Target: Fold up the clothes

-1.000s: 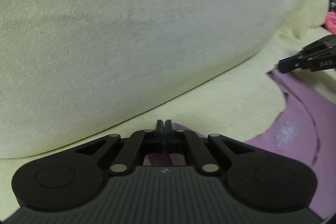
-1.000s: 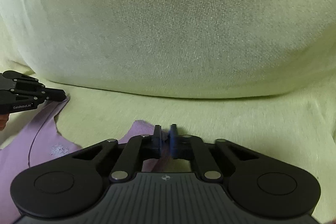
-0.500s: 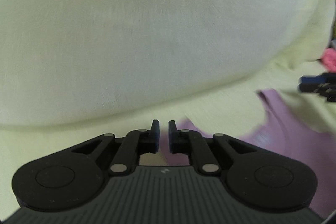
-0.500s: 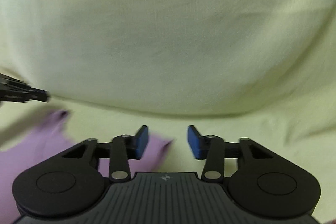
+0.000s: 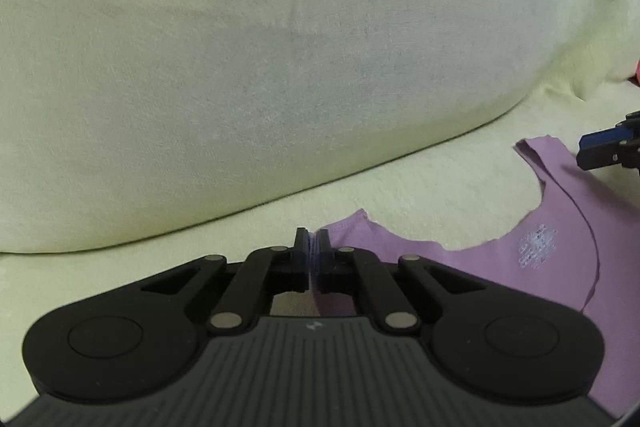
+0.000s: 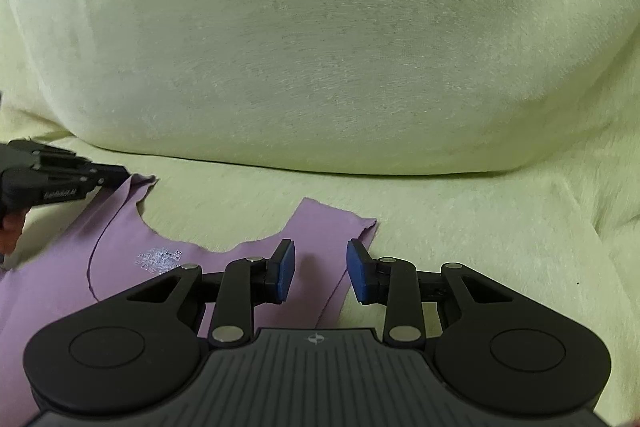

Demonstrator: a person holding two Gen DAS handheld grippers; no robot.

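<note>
Under both tools, lies flat on the pale green sofa cover [image 6: 460, 227]: purple top [image 6: 120, 267]. Left tool [image 5: 311, 247]: pinched together on one shoulder strap [image 5: 352, 231]. Right tool [image 6: 320, 271]: spread wide over the other strap [image 6: 332, 223], holding nothing.

Printed marking on the inner neckline of the purple top [image 6: 160, 257]: pale care-label symbols, not legible. Side lettering on the left gripper [image 6: 60, 193]: too blurred to read. No other legible text.
</note>
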